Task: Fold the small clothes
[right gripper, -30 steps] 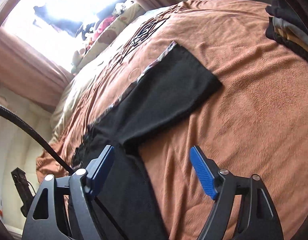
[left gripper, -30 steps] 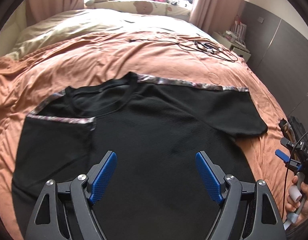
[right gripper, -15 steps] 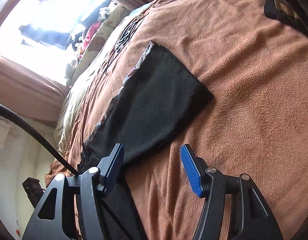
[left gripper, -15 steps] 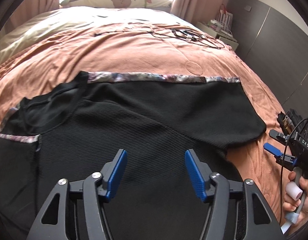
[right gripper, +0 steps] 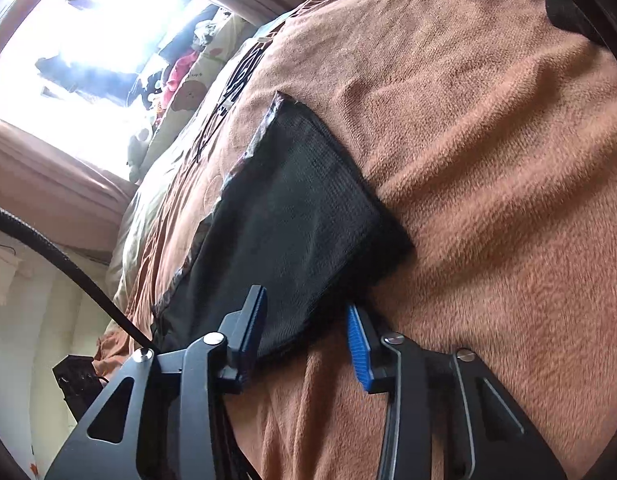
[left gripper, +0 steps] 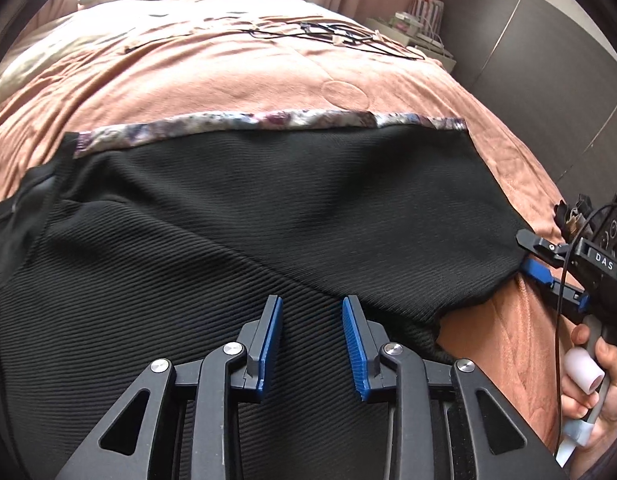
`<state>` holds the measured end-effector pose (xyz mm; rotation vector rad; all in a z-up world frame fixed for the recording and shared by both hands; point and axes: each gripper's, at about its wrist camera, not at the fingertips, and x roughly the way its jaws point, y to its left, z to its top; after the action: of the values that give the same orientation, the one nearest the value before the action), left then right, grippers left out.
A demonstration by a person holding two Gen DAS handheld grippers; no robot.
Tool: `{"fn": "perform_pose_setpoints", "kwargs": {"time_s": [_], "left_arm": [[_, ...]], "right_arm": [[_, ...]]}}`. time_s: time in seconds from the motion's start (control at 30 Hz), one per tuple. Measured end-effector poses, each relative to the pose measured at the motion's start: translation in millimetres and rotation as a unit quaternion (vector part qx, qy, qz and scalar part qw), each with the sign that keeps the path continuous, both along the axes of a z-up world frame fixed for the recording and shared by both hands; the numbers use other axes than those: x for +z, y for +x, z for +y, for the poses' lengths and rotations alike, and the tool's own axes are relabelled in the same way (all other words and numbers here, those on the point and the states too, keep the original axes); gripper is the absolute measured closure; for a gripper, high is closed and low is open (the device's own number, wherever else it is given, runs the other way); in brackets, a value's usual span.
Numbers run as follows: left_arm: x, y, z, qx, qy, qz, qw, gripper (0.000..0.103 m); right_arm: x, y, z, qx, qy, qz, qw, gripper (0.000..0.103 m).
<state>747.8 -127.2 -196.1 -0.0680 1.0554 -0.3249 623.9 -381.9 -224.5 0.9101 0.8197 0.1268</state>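
Narrowed and closer now, left hand-held gripper over black ribbed floral-trimmed T-shirt, right hand-held gripper half-open astride sleeve hem; next, pinch and fold inward.

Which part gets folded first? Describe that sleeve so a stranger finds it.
On the orange-brown blanket lies a black ribbed top. Its sleeve stretches toward the right gripper. Unlike the plain body, a floral band runs along its far edge.

Black ribbed shirt, floral purple-white trim; terracotta blanket; claw pads blue.
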Motion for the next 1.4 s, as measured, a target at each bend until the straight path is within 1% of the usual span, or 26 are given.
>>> {"fn": "perform_pose_setpoints", "kwargs": {"time_s": [0.03,0.07,0.13,0.17,0.27,0.33,0.47,0.7,0.77,0.87,0.97,1.1,1.2,1.3,1.4], "left_arm": [[0,1,-2,0.001,-0.001,-0.001,1.0000,0.070],[1,1,-4,0.002,-0.003,-0.002,1.0000,0.070],[3,2,-7,0.002,-0.005,-0.006,1.0000,0.070],[5,2,-9,0.001,-0.006,-0.008,0.9999,0.070],[5,3,-10,0.000,-0.014,-0.003,0.9999,0.070],[2,4,-11,0.002,-0.019,0.002,0.9998,0.074],[-4,2,-14,0.001,-0.031,0.013,0.9994,0.075],[-5,-1,-23,-0.025,-0.050,0.020,0.9982,0.075],[-6,-1,-26,-0.026,-0.044,0.019,0.9985,0.075],[-7,-1,-23,-0.029,-0.076,0.028,0.9963,0.075],[-8,0,-23,-0.031,-0.080,0.028,0.9959,0.075],[-5,-3,-17,-0.035,-0.096,0.036,0.9941,0.075],[1,-9,-7,-0.035,-0.088,0.038,0.9948,0.075],[15,-18,12,-0.029,-0.086,0.026,0.9955,0.075],[30,-27,37,-0.013,-0.078,0.015,0.9967,0.075]], "right_arm": [[0,2,-1,0.000,0.000,-0.001,1.000,0.078],[0,5,-1,0.001,-0.003,-0.002,1.000,0.087],[1,8,0,0.005,-0.013,-0.001,1.000,0.097],[2,7,0,0.007,-0.007,-0.006,1.000,0.097],[13,5,1,0.008,-0.007,-0.021,1.000,0.099],[26,2,4,0.011,-0.011,-0.042,0.999,0.099],[51,0,16,0.020,-0.016,-0.070,0.997,0.099],[89,-9,49,0.058,-0.022,-0.121,0.991,0.099],[95,-16,52,0.069,-0.022,-0.134,0.988,0.099],[101,-21,59,0.085,-0.019,-0.146,0.985,0.100],[103,-20,69,0.101,-0.020,-0.152,0.983,0.099],[108,-14,81,0.119,-0.015,-0.154,0.981,0.099],[110,-7,91,0.133,-0.021,-0.156,0.979,0.099],[112,-4,98,0.145,-0.027,-0.156,0.977,0.099],[112,-1,110,0.163,-0.026,-0.156,0.974,0.099]]}}
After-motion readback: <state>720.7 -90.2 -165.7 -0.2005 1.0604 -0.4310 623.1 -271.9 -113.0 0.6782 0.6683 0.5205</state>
